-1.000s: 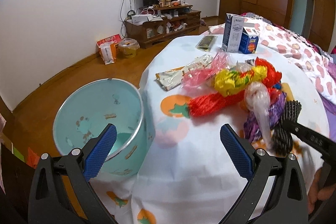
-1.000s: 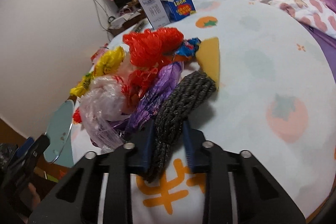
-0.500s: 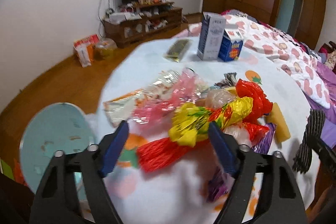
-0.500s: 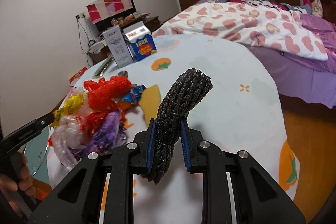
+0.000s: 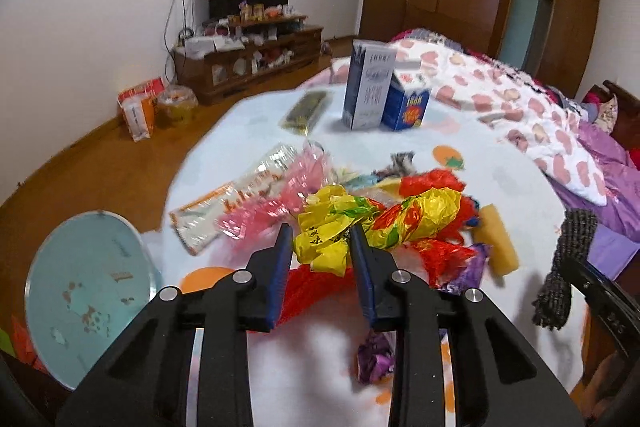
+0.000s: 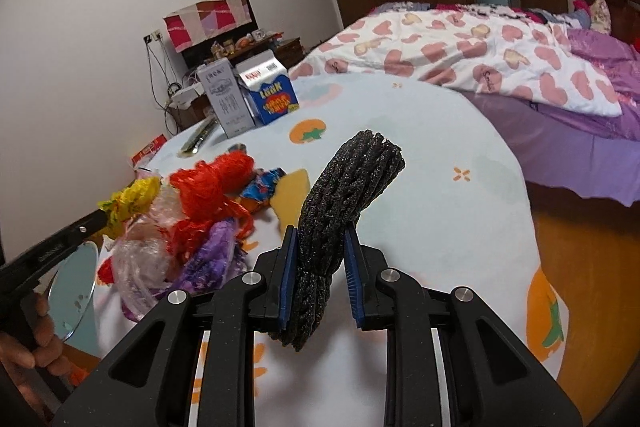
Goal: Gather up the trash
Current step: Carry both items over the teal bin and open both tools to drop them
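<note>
Yellow wrapper [image 5: 328, 231] now sits between your left gripper [image 5: 320, 247] jaws, which stood wide a second ago and are closing on it; the bin [image 5: 86, 291] waits lower left. Your right gripper [image 6: 318, 247] stays clamped on the black bundle [image 6: 344, 187], lifted clear.

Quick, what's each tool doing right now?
Left tool: closing around the yellow wrapper.
Right tool: closed, holding the black foam net.

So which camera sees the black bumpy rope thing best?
The right wrist view. The black rope bundle fills the middle of it, pinched between the right gripper's blue pads and lifted off the table. The left wrist view only catches it small and blurry, hanging at the right edge.
</note>
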Available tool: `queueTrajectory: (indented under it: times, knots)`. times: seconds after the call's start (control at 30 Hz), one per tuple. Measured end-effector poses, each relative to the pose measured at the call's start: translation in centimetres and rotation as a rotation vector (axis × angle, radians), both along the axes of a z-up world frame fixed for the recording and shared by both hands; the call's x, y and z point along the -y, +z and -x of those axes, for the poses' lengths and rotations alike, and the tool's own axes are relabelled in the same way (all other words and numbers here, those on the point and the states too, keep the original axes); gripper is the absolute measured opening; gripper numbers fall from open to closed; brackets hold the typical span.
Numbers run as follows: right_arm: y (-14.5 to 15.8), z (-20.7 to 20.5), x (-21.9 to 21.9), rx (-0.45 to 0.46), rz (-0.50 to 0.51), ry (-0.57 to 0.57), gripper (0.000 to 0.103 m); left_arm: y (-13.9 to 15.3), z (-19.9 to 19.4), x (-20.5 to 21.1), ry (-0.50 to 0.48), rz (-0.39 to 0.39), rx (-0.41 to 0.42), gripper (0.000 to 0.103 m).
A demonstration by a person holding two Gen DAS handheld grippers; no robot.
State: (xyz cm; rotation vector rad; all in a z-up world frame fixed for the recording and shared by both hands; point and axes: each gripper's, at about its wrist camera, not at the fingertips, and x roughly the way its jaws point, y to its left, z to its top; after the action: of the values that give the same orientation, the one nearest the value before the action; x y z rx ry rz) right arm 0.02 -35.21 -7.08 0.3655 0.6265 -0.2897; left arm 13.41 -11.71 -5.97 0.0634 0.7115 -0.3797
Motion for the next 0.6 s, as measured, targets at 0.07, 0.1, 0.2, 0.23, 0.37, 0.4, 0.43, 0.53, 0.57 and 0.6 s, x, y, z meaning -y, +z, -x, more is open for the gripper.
queueTrajectory:
  times: [0.07, 0.1, 0.2, 0.23, 0.37, 0.4, 0.43, 0.53, 0.57, 0.6]
  knots:
    - [0.7, 0.2, -0.7, 0.015, 0.021, 0.011, 0.024, 1.2, 1.0, -1.1, 0.019, 0.001, 0.037, 0.030]
    - [1.1, 0.2, -1.1, 0.025, 0.035, 0.020, 0.024, 1.8, 1.5, -1.9, 0.028, 0.014, 0.053, 0.030]
    - [2.1, 0.2, -2.6, 0.048, 0.072, 0.041, 0.024, 3.2, 2.5, -3.9, 0.082, 0.001, 0.094, 0.030]
    - [2.4, 0.1, -3.1, 0.055, 0.076, 0.051, 0.024, 3.4, 2.7, -4.4, 0.101, -0.009, 0.105, 0.030]
    - [3.4, -0.7, -5.9, 0.073, 0.088, 0.121, 0.024, 4.0, 3.2, -7.3, 0.189, -0.040, 0.122, 0.030]
    - [3.6, -1.1, -6.9, 0.075, 0.089, 0.151, 0.024, 3.9, 3.3, -8.0, 0.211, -0.054, 0.123, 0.030]
    - [3.7, -1.4, -7.5, 0.076, 0.089, 0.167, 0.024, 3.9, 3.4, -8.6, 0.229, -0.064, 0.124, 0.030]
    - [4.1, -2.4, -10.2, 0.079, 0.098, 0.232, 0.024, 3.6, 3.6, -10.9, 0.286, -0.086, 0.112, 0.030]
    - [4.1, -2.7, -11.2, 0.080, 0.102, 0.253, 0.024, 3.4, 3.7, -11.7, 0.301, -0.091, 0.107, 0.030]
    - [4.2, -3.0, -12.0, 0.079, 0.104, 0.270, 0.024, 3.2, 3.8, -12.6, 0.323, -0.100, 0.101, 0.030]
